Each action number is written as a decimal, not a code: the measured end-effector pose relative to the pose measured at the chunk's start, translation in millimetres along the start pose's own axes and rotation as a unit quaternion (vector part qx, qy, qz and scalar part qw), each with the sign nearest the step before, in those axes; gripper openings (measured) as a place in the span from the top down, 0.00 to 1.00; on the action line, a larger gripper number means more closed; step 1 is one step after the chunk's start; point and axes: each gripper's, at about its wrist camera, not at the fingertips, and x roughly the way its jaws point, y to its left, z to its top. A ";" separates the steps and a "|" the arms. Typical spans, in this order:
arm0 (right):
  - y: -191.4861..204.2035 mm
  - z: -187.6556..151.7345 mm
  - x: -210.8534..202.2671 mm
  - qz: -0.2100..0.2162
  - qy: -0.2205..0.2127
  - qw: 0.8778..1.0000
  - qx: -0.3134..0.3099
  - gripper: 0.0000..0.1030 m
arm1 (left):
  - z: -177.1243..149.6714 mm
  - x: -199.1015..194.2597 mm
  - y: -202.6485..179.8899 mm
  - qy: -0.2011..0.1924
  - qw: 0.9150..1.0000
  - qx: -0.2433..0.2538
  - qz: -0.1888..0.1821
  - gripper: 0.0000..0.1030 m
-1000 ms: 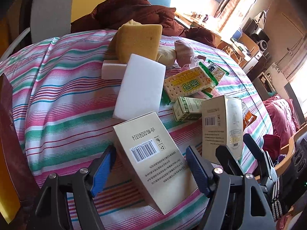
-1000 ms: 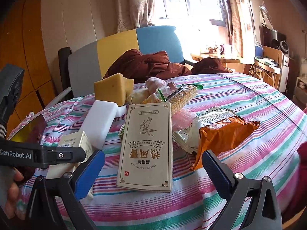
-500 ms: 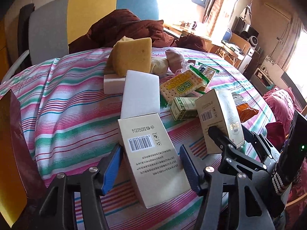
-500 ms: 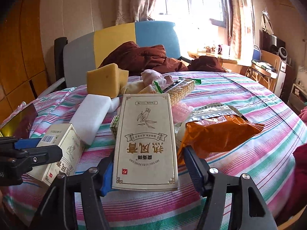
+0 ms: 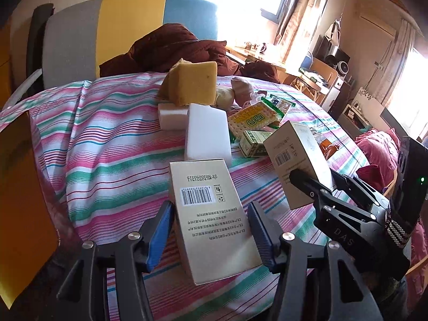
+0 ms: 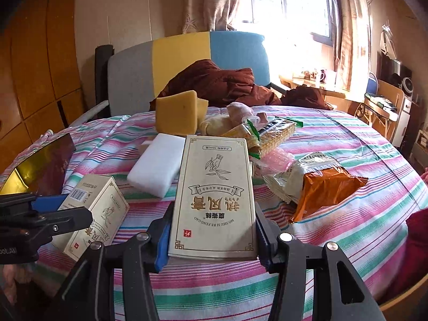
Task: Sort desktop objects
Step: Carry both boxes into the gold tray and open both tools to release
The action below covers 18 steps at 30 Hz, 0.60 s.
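— While both tools grip: left gripper (image 5: 210,236) clamps barcode carton (image 5: 211,214); right gripper (image 6: 212,238) clamps cream ointment box (image 6: 215,198), over striped tablecloth (image 6: 347,144).
— Advice: lift level, squeeze gently; cartons probably crush.

A lived-in home: curtained window (image 6: 289,5), sofa (image 6: 187,61), striped tablecloth (image 6: 347,139).

My right claw (image 6: 212,236) has closed from wide open onto the cream box (image 6: 214,198); my left claw (image 5: 210,231) has narrowed around the barcoded box (image 5: 211,219), now frame centre.
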 end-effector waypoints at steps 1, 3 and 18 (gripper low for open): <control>3.3 1.0 -2.3 0.003 -0.002 1.000 -0.004 0.49 | -1.3 -4.4 3.1 -0.003 1.000 -0.005 -0.004 0.44; 10.9 5.0 -6.8 0.010 -0.006 1.000 -0.011 0.49 | -3.0 -15.5 9.3 -0.013 1.000 -0.012 -0.007 0.44; 149.1 66.5 -9.7 0.198 -0.010 0.975 -0.105 0.49 | -13.8 -130.1 125.9 -0.100 0.987 -0.110 0.067 0.44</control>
